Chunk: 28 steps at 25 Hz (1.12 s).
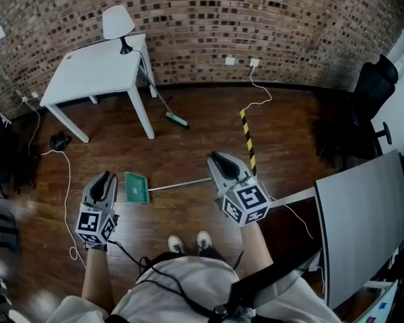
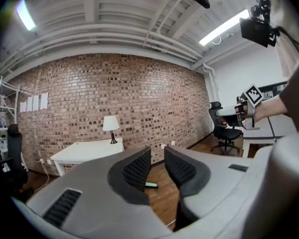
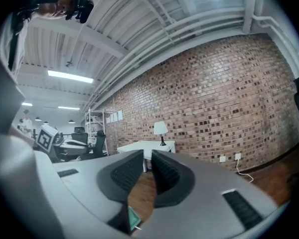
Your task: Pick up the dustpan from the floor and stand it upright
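The green dustpan [image 1: 137,188] lies flat on the wooden floor in the head view, and its long white handle [image 1: 182,183] runs off to the right. My left gripper [image 1: 106,178] hangs just left of the pan, well above the floor. Its jaws stand apart with nothing between them [image 2: 157,164]. My right gripper [image 1: 219,159] hovers over the far end of the handle. Its pads are a narrow gap apart and hold nothing [image 3: 147,166]. A corner of the dustpan [image 3: 133,219] shows below the jaws in the right gripper view.
A white table [image 1: 97,66] with a lamp [image 1: 118,22] stands at the brick wall, with a green-headed broom [image 1: 176,119] beside its leg. A black-and-yellow strip [image 1: 248,140], loose cables [image 1: 66,180], an office chair [image 1: 374,86] and a grey panel [image 1: 360,221] lie around. My shoes [image 1: 186,242] are near the handle.
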### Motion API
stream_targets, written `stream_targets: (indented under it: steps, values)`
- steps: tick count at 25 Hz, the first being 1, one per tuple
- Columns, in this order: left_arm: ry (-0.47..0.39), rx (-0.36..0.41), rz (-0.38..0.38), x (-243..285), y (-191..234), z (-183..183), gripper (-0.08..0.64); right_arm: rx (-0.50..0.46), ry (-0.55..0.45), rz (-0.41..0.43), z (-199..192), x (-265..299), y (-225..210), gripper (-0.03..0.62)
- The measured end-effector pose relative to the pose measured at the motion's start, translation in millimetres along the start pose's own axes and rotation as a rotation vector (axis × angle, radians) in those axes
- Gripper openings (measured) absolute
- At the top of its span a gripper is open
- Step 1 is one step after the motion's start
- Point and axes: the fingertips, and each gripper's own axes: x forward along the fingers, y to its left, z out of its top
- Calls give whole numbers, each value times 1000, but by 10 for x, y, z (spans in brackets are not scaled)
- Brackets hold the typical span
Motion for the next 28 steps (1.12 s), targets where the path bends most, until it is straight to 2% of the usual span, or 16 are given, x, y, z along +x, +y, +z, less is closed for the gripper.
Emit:
stream_targets:
  steps: [2,3,6,9,12,16,19,24,28]
  values:
    - [31,-2,-32,51,74,-172,101,15,90,83,-229,122,159,232]
    - [54,3,-55,93,101,-287,124,30,136,116,-359,185,223,292]
    - [163,49,-156,264,69,-824,188,106,224,140,-768,318,254,377]
    - [267,106,-283,443,-106,-1382,211,260,256,103,-1222,396,79,413]
    - [307,108,-356,694,-184,-1771,215,417,258,36,-1734,501,-226,413]
    - [323,90,-397,1078,-188,-2217,216,550,271,-47,-2456,684,-590,413]
    - [333,94,-419,1381,-198,-2601,222,646,257,-89,-2964,879,-851,439]
    - [397,133,-482,1893,-376,-3529,225,846,204,-142,-3973,1057,-1274,449]
    - [417,170,-515,2364,-450,-4337,229,1024,149,-192,-4991,1264,-1644,454]
